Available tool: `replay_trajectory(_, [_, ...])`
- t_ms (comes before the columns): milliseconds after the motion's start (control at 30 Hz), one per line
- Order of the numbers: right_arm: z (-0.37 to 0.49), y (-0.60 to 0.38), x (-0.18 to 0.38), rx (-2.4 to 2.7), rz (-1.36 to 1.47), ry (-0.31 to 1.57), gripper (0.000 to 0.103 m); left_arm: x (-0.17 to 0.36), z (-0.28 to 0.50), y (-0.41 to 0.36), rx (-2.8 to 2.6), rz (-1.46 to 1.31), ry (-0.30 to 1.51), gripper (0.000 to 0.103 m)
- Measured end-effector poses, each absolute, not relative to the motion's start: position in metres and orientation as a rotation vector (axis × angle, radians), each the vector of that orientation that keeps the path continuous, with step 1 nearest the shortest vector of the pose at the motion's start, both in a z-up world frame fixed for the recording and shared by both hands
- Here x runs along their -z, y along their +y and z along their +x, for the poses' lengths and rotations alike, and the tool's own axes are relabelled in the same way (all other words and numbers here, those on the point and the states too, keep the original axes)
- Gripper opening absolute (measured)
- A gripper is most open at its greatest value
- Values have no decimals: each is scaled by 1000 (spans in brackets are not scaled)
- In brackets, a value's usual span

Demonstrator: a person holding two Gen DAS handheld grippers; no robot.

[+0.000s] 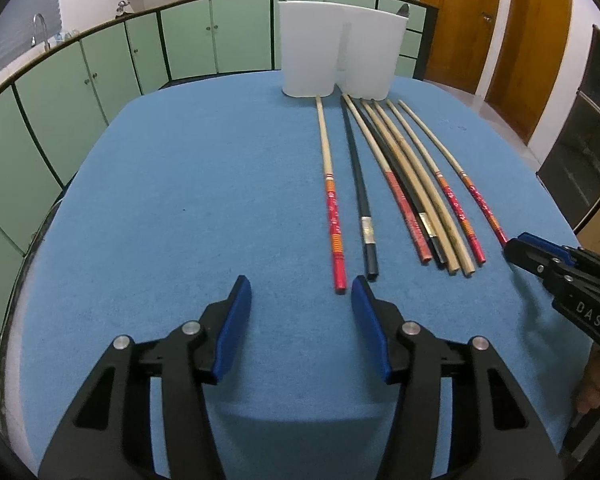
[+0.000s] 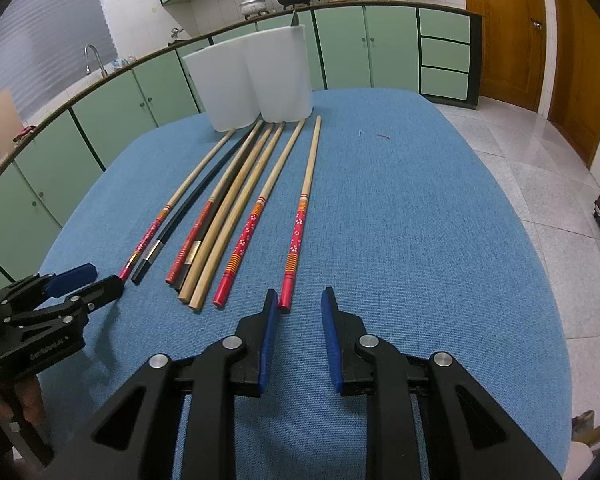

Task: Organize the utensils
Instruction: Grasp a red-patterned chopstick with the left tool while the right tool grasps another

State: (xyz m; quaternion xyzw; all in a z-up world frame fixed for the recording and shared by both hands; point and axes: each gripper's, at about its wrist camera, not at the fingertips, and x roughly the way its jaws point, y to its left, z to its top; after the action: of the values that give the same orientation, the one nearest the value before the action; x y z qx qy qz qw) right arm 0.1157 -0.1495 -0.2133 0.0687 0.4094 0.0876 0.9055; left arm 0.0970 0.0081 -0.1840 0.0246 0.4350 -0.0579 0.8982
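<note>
Several chopsticks lie side by side on the blue table cloth (image 1: 180, 200), tips toward two white holders (image 1: 336, 52). They are red-ended bamboo ones (image 1: 332, 216), black ones (image 1: 362, 216) and plain bamboo ones (image 1: 432, 208). My left gripper (image 1: 302, 286) is open and empty, just short of the leftmost red-ended chopstick's end. My right gripper (image 2: 300, 300) is open and empty, its left finger beside the rightmost red-ended chopstick (image 2: 296, 240). The holders also show in the right wrist view (image 2: 252, 80). Each gripper shows in the other's view, the right one (image 1: 514, 250) and the left one (image 2: 96, 282).
Green kitchen cabinets (image 1: 100, 76) with a counter, sink tap and pots run behind the table. Wooden doors (image 1: 500, 32) stand at the right. Tiled floor (image 2: 540, 168) lies beyond the table's right edge.
</note>
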Motion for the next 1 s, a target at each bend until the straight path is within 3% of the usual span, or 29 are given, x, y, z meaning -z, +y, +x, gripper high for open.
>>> replay_trajectory(200, [116,-148,214,-186,131,846,23,186,100,1,131,64,894,43])
replay_trajectory(400, [118,-142,215,-186,105,854,22,186,100,0,136,64,889,21])
replay_trajectory(433, [118,-142,215,-178,100,855,21,186,100,1,134,62,889,15])
replay_trajectory(500, [118,-142,215,-177,98,856,6,186,101,1,134,57,891,5])
replay_trajectory(767, [111,-143,201,-158,31,812,5,174,95,3,127,74,863,5])
replay_trajectory(1000, [100,-157,147,-174,-7,707,5,117,77,-6,112,186,718,5])
